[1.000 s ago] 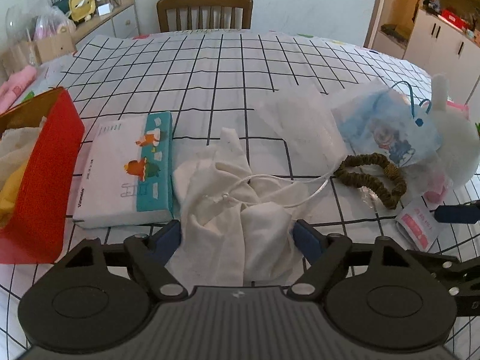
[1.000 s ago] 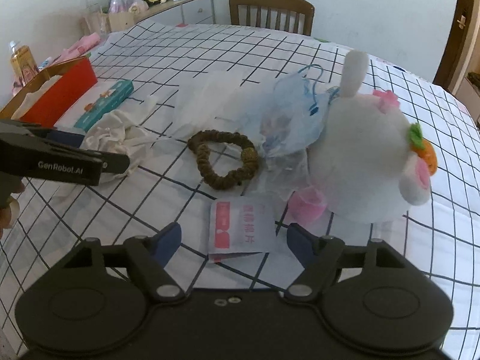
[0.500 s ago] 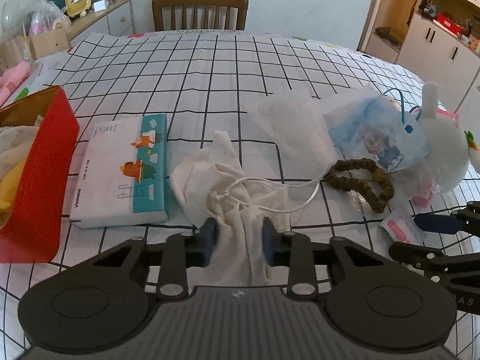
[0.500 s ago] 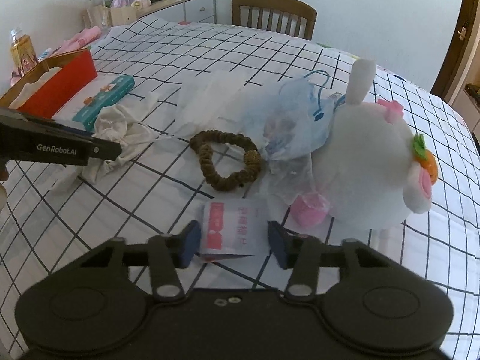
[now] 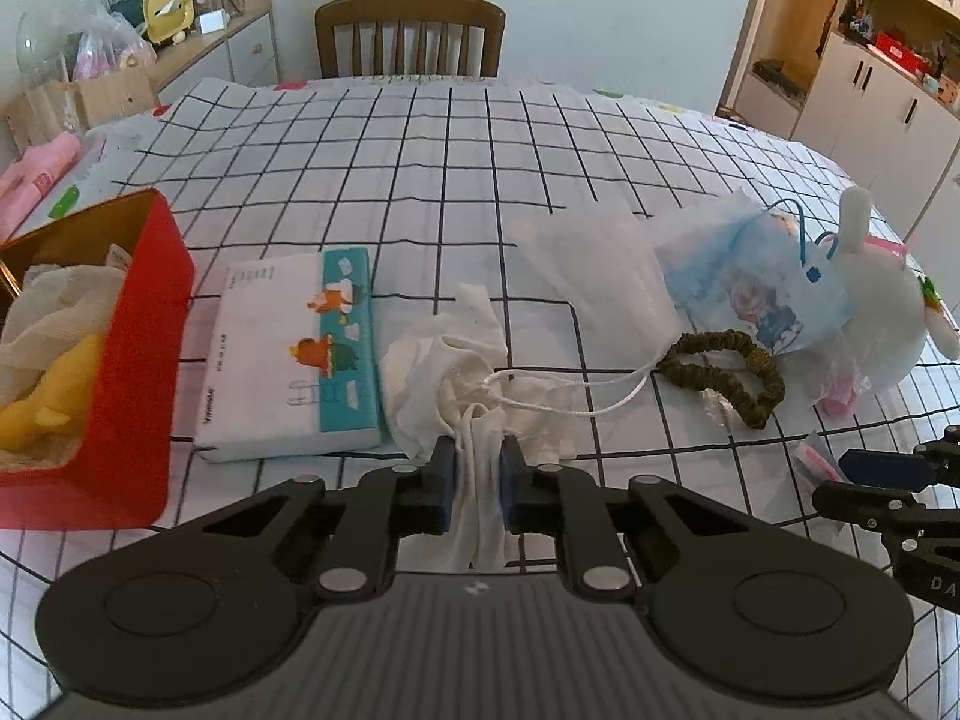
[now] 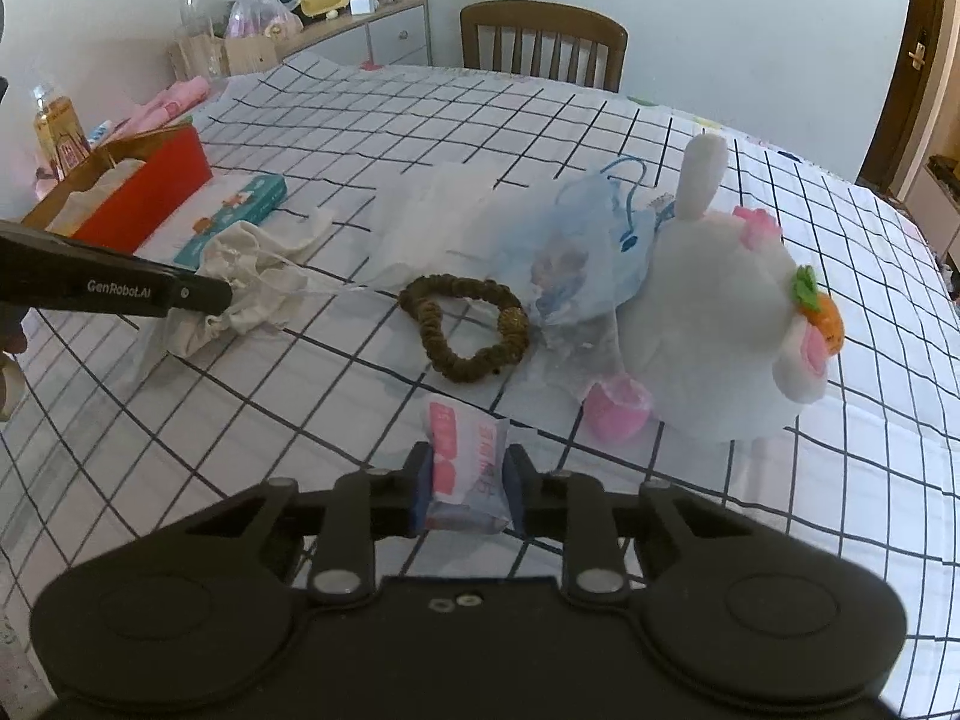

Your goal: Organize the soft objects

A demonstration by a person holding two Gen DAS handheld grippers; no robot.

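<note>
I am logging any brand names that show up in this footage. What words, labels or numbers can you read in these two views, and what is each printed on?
"GenRobot.AI": white lettering on the side of the left gripper, seen from the right wrist.
"DA": a cut-off fragment on the right gripper, at the left wrist view's edge.
Tissue pack: small side print, too blurred to read.
Pink-and-white packet: pink characters, unreadable.
Bottle: label too small.

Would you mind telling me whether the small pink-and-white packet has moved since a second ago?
Yes. The packet, flat on the checked cloth before, now stands squeezed and tilted up in the right claw, whose jaws have just been closing on it.
</note>
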